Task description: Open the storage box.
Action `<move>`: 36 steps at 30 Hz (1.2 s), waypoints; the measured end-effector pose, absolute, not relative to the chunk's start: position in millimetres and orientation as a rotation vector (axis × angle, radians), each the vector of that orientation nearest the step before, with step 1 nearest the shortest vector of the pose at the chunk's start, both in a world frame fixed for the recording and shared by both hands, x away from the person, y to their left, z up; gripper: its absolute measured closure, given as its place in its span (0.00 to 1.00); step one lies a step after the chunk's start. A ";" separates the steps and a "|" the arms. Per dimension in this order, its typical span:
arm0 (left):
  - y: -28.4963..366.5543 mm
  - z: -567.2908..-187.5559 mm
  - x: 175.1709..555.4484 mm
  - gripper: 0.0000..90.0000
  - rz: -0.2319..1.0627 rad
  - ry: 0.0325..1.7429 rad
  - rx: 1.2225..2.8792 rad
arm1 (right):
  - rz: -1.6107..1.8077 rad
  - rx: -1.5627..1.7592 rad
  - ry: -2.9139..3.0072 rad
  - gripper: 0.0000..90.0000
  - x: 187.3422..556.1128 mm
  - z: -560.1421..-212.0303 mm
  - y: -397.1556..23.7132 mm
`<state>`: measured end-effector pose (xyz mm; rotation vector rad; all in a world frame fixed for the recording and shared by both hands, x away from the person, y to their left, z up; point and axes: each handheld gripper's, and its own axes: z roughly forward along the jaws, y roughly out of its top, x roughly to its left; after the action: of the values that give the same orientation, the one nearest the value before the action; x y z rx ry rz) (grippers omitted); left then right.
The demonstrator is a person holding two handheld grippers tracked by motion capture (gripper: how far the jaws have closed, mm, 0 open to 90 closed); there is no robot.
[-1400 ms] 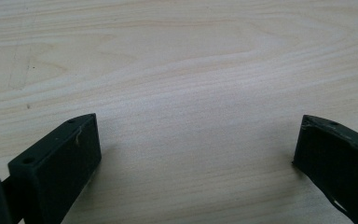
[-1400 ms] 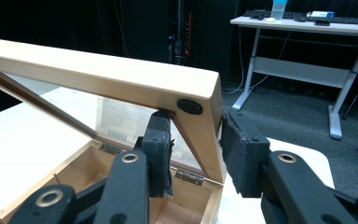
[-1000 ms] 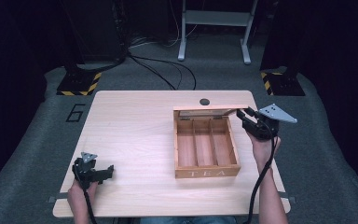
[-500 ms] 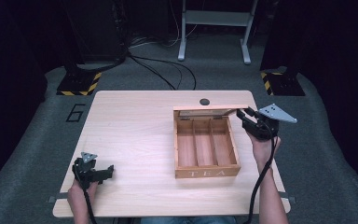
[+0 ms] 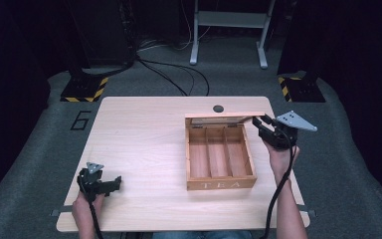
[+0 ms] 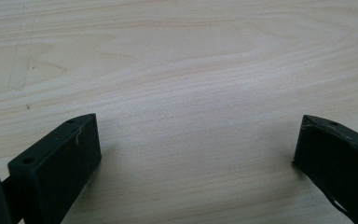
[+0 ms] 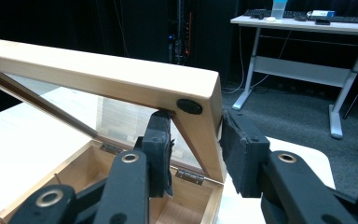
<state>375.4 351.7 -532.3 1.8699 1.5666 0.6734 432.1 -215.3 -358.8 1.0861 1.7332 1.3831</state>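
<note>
A pale rectangular wooden table (image 5: 144, 149) carries a light-brown wooden tea box (image 5: 220, 157) on its right half, with "TEA" lettered on the near wall and three long empty compartments inside. Its glass-paned wooden lid (image 7: 121, 79) is hinged at the far edge and stands raised, tilted up over the back of the box. The right gripper (image 7: 196, 144) sits at the lid's right front corner: one jaw is under the frame against the pane side, the other outside the frame's edge, so the jaws straddle the corner, whether pinching tight or just bracketing I cannot tell. The left gripper (image 5: 110, 183) rests near the table's front left corner, jaws spread wide over bare wood. A small dark round disc (image 5: 218, 108) lies just behind the box.
</note>
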 end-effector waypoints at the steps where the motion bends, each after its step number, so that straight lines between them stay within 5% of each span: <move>1: 351.7 -532.3 375.5 0.00 0.674 1.567 1.869 | 1.385 1.087 1.731 0.70 432.3 -358.8 -215.2; 36: 351.8 -532.3 375.4 0.00 0.673 1.565 1.871 | 1.380 1.088 1.737 0.70 434.8 -356.6 -215.1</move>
<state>375.4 351.8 -532.3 1.8711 1.5654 0.6731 434.8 -215.1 -356.6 1.0882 1.7370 1.3802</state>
